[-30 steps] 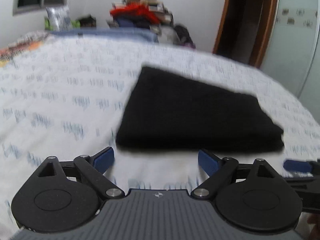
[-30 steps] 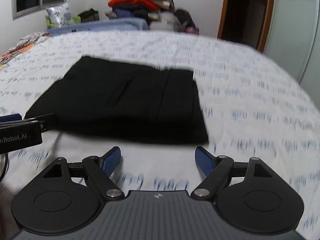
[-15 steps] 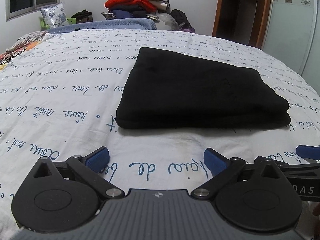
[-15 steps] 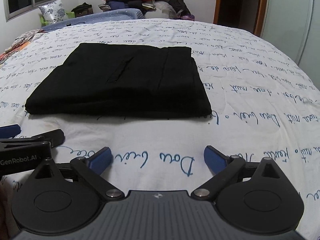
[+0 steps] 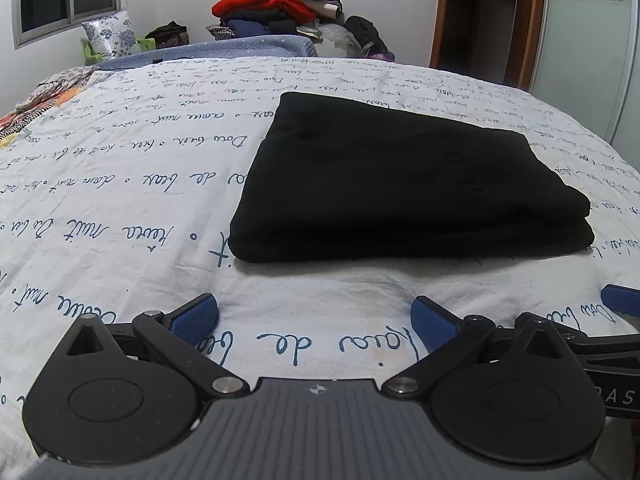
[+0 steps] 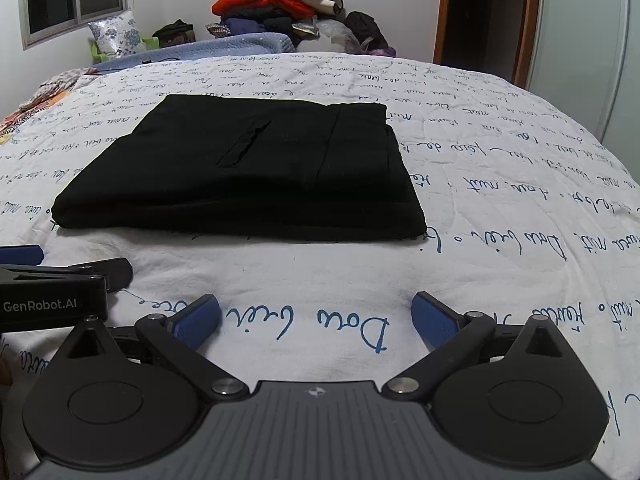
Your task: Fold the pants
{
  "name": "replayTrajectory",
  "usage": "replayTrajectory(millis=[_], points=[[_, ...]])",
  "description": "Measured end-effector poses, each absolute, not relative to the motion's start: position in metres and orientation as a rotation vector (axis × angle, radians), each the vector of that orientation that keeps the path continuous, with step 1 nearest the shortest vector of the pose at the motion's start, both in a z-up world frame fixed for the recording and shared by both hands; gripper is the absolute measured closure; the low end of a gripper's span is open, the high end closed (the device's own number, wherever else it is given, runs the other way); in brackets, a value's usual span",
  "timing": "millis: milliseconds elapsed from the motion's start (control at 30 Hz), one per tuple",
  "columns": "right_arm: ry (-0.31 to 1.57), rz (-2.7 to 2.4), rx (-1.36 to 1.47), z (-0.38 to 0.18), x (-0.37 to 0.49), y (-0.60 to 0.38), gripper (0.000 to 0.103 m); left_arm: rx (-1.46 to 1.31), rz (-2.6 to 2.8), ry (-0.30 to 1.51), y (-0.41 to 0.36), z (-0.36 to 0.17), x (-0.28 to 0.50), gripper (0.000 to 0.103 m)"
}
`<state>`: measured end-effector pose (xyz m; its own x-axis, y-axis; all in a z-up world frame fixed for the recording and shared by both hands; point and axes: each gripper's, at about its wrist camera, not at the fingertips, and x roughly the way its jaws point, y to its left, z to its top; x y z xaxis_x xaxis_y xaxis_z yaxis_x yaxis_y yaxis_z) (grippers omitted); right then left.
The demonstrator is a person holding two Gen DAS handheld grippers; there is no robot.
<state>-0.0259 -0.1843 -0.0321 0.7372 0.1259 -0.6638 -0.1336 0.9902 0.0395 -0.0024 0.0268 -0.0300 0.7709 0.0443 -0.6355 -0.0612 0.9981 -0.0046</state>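
Observation:
The black pants (image 5: 400, 184) lie folded into a flat rectangle on the white bed; they also show in the right wrist view (image 6: 256, 172), with a pocket slit on top. My left gripper (image 5: 314, 316) is open and empty, low over the sheet just short of the pants' near edge. My right gripper (image 6: 316, 314) is open and empty, at the same distance from the pants. The left gripper also shows at the left edge of the right wrist view (image 6: 60, 280). The right gripper's blue fingertip (image 5: 620, 298) shows at the right edge of the left wrist view.
The bed cover (image 5: 120, 200) is white with blue handwriting print. A pile of clothes (image 5: 276, 4) and a pillow (image 5: 110, 38) stand at the far end. A dark doorway (image 5: 480, 16) and a pale wardrobe (image 5: 588, 40) are at the back right.
Both grippers have pulled back from the pants toward the near side of the bed and lowered. The views have gone from blurred to still. The pants have not moved.

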Motion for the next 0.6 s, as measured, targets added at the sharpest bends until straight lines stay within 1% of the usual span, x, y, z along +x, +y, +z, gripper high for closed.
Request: replayTrajectory(millis=[600], points=[[0.726,0.142,-0.009,-0.032,-0.0259,-0.1849,0.0,-0.016,0.026,0.715,0.0289,-0.0269,0.0022,0.0]])
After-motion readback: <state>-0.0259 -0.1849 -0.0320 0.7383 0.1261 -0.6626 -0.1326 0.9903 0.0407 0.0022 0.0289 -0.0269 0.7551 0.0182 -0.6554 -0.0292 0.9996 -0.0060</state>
